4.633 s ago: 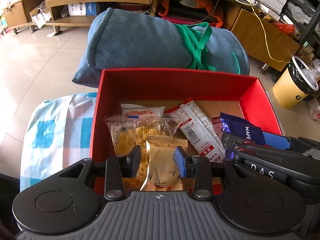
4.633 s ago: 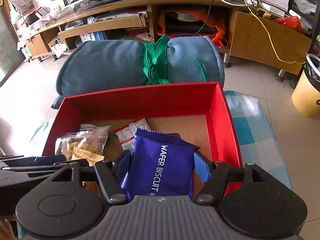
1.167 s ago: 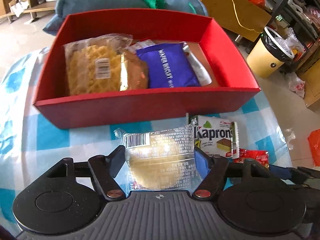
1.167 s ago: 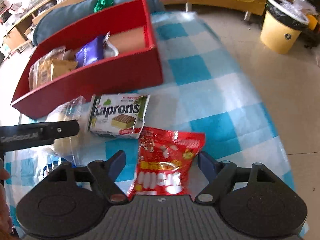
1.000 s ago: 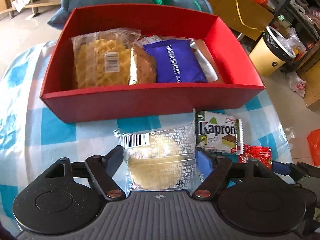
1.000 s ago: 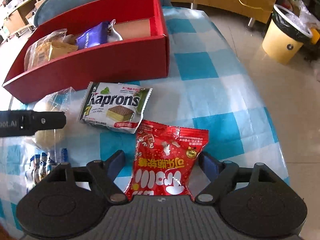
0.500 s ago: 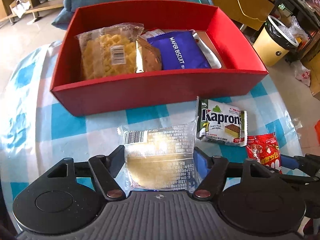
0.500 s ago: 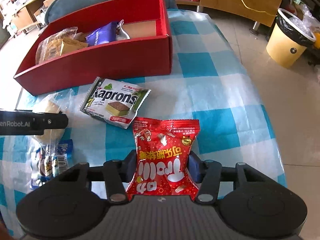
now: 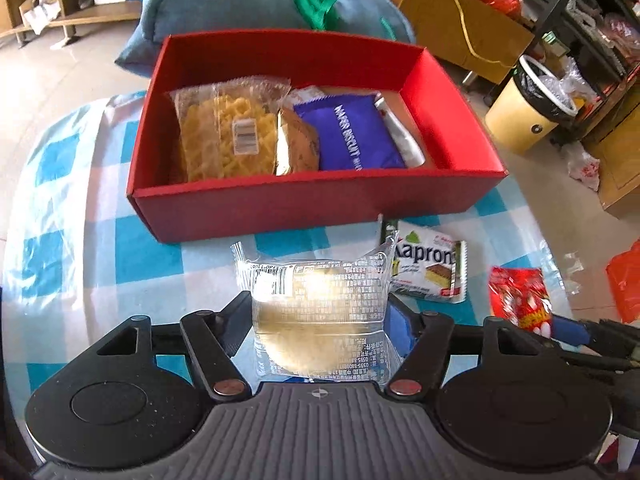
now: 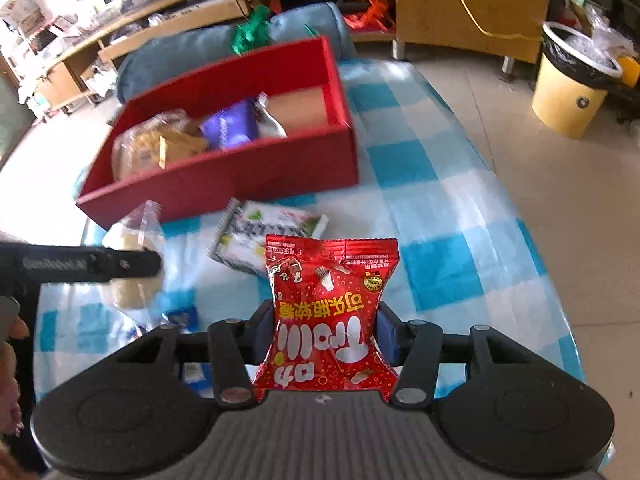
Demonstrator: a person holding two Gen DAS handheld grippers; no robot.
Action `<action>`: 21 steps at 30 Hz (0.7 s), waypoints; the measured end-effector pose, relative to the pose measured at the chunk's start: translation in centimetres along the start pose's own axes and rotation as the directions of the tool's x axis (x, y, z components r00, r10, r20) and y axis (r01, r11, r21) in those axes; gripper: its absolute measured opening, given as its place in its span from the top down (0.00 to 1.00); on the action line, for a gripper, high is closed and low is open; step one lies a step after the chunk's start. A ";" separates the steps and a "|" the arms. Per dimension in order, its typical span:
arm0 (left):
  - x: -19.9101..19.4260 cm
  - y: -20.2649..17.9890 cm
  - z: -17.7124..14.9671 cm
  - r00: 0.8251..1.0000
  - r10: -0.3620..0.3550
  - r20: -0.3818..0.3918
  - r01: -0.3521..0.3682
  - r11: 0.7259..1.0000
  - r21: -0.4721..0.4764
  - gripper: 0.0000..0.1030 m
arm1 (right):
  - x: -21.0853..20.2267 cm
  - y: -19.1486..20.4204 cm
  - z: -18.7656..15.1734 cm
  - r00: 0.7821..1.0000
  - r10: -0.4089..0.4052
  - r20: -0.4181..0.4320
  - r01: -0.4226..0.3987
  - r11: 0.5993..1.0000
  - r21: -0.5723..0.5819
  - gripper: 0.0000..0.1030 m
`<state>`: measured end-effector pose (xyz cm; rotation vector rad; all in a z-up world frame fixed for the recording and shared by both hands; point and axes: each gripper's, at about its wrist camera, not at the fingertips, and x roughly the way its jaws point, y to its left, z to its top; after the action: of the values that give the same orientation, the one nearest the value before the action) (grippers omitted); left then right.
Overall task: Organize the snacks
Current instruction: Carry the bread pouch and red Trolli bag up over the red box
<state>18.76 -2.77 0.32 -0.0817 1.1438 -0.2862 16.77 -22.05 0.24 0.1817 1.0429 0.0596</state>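
My left gripper (image 9: 320,316) is shut on a clear-wrapped round pastry (image 9: 320,312) and holds it above the checked cloth, in front of the red box (image 9: 312,200). My right gripper (image 10: 326,328) is shut on a red candy bag (image 10: 326,320), lifted off the table. The box (image 10: 224,184) holds a clear bag of yellow snacks (image 9: 228,136), a brown packet (image 9: 300,146), a purple wafer biscuit pack (image 9: 352,136) and a silver packet (image 9: 400,136). A green-and-white Kaprons wafer pack (image 9: 428,268) lies on the cloth between the grippers; it also shows in the right wrist view (image 10: 264,236).
The blue-and-white checked tablecloth (image 10: 440,240) ends at the right over tiled floor. A blue rolled cushion (image 9: 240,4) lies behind the box. A yellow waste bin (image 10: 572,88) stands far right. A small blue-labelled wrapper (image 10: 188,316) lies near my left gripper.
Both grippers have closed on their packs and lifted them off the cloth. The right jaws closed from wide open onto the red bag. The views have risen and pulled back.
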 end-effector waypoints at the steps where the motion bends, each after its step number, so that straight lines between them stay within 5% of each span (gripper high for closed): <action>1: -0.2 -0.1 0.1 1.000 -0.005 0.006 0.005 1.000 -0.002 0.28 | -0.2 0.2 0.3 1.000 0.009 0.009 -0.009 1.000 -0.002 0.55; 21: -2.6 0.1 2.4 0.994 -0.013 0.112 0.016 0.999 -0.029 0.28 | -1.2 2.5 4.5 0.992 0.057 0.115 -0.056 0.998 -0.013 0.55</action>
<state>19.96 -2.19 3.63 -0.1310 1.0365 -0.2742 20.11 -20.31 3.87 0.2037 0.9223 0.1042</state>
